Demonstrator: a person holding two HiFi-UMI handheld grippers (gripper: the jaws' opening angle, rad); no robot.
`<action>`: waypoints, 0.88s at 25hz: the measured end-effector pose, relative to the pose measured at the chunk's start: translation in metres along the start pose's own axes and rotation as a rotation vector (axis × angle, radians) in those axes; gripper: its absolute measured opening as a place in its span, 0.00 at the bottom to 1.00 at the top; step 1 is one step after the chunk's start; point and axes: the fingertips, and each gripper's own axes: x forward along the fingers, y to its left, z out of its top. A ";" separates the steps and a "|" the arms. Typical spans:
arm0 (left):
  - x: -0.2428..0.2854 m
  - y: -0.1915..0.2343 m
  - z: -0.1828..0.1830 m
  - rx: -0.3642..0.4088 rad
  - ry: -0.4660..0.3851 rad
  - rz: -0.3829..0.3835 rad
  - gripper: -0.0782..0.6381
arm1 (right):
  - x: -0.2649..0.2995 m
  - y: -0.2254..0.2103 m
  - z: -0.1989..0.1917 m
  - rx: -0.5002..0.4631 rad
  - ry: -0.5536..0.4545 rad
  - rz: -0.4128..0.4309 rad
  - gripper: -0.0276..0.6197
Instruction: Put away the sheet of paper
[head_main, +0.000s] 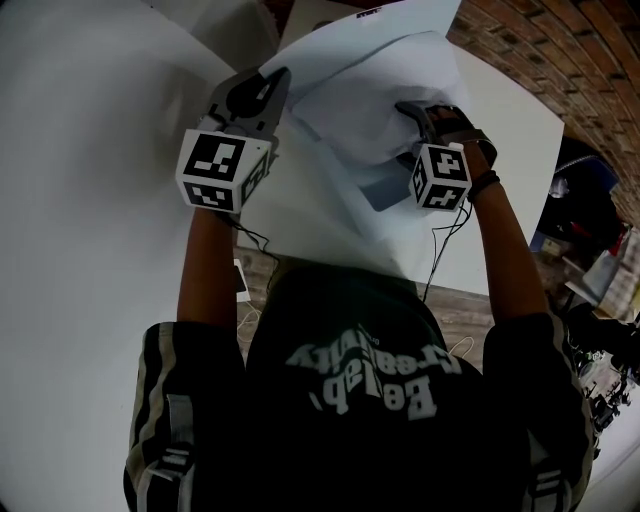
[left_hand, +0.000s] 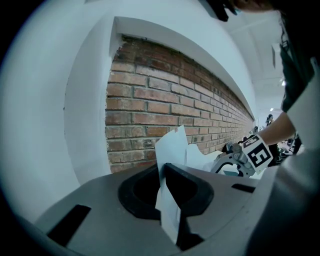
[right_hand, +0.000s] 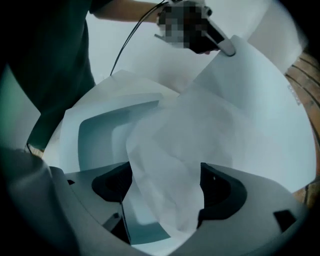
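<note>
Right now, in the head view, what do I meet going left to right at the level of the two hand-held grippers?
The white table → left hand-held gripper → sheet of paper → right hand-held gripper → brick wall.

White table (head_main: 520, 150) recorded in the head view: top plain, smooth and matt, with its right edge and part of its near edge in frame. One flat white holder (head_main: 383, 190) with a grey-blue inside is noted lying on the top, close to the near edge and well in from the right edge. Bare top is left between holder and right edge. Whether the holder's near corner overhangs the near edge cannot be told. In the right gripper view its opening (right_hand: 107, 132) is seen round-cornered.
</note>
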 end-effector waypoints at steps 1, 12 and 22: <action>0.000 -0.001 0.000 0.000 -0.001 -0.002 0.15 | 0.003 0.008 -0.002 -0.021 0.017 0.031 0.61; 0.001 -0.004 -0.001 -0.006 -0.006 -0.014 0.14 | -0.010 0.031 0.015 0.124 -0.141 0.161 0.61; 0.000 -0.005 0.000 -0.004 -0.010 -0.018 0.14 | -0.043 0.068 0.027 0.312 -0.253 0.433 0.61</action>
